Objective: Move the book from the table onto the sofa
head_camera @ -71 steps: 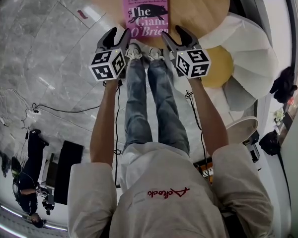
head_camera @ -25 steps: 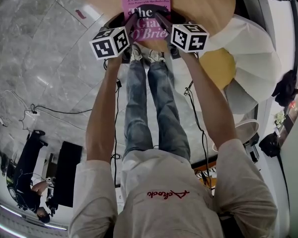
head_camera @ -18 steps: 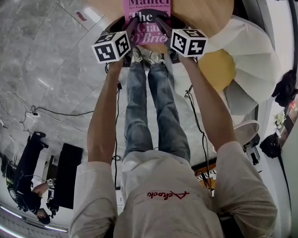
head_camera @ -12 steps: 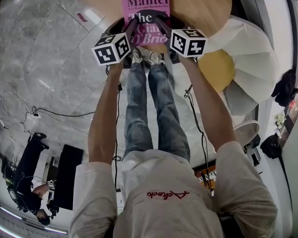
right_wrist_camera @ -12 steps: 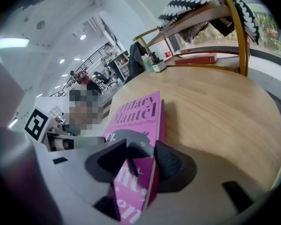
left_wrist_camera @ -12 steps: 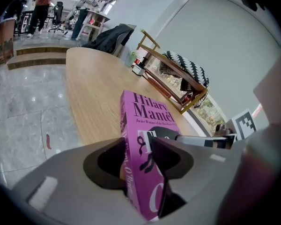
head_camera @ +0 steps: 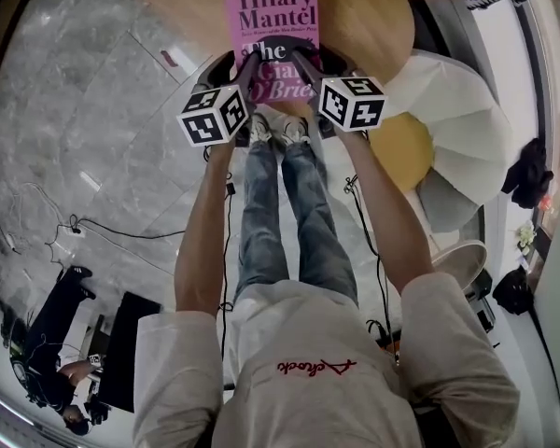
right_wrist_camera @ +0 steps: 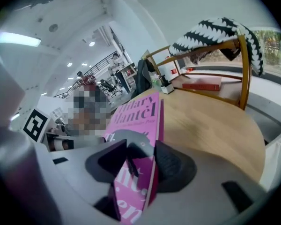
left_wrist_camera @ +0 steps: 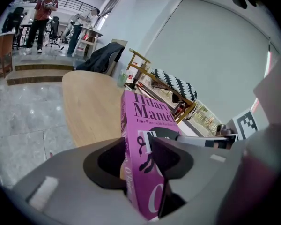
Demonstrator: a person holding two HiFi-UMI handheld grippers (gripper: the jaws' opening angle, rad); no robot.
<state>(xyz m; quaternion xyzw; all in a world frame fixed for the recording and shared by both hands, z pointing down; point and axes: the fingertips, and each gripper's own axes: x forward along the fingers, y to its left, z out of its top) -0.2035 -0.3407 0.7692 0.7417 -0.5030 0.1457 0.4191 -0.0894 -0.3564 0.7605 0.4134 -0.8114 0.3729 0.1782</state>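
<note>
The pink paperback book hangs a little above the round wooden table, its near end gripped from both sides. My left gripper is shut on the book's left edge, with one jaw on the cover and one under it. In the left gripper view the book stands on edge between the jaws of the left gripper. My right gripper is shut on the right edge. In the right gripper view the book also sits pinched in the right gripper.
A white seat with a yellow cushion stands right of the table. A wooden chair with a black-and-white throw and a red object are at the table's far side. Cables lie on the grey floor.
Both grippers, earlier open beside the book's near corners, have closed on its edges. In the last half second they rose together, and the book came up off the table.
</note>
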